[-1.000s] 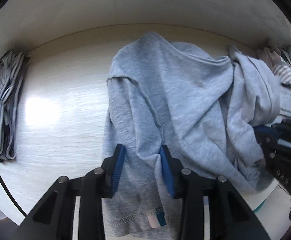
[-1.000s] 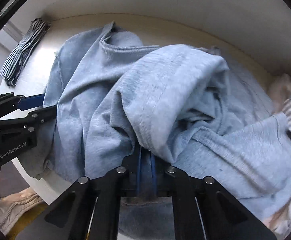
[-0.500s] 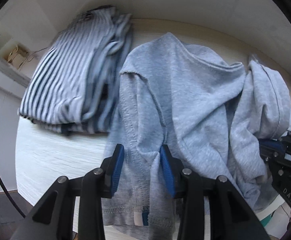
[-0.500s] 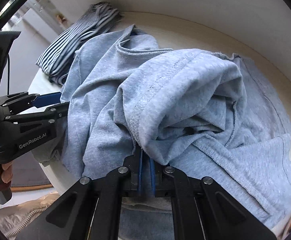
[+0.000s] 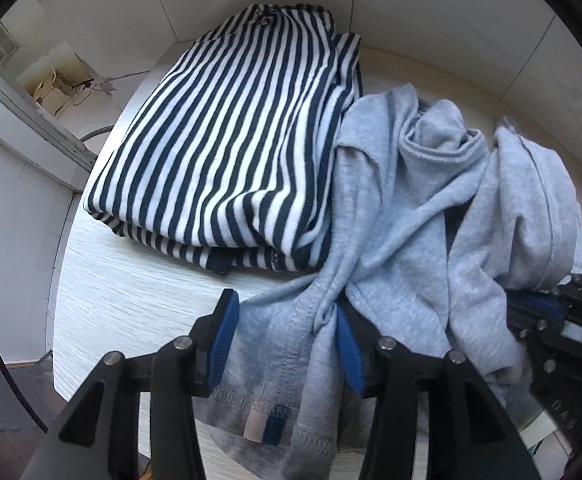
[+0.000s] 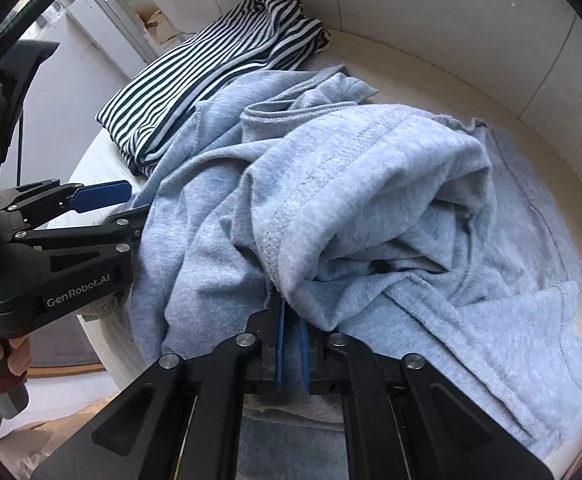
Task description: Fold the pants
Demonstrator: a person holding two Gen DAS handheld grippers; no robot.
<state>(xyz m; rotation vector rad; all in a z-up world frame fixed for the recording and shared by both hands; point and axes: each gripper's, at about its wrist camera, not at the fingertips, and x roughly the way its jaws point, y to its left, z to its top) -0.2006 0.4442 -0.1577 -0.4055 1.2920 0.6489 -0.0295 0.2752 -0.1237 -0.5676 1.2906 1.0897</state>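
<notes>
Crumpled light-grey jersey pants (image 5: 431, 216): right tool (image 6: 291, 344) clamps fabric; left tool (image 5: 283, 332) wide, straddling hem. Close yours on hem, then pull flat.

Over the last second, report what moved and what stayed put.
Both grippers carried the grey pants leftward across the table, up against the folded striped garment, which now fills the left wrist view and has not shifted itself. The left gripper remains open around a bunched hem edge; the right gripper stays shut on the pants' fabric. The pants are still crumpled, no fold made.
</notes>
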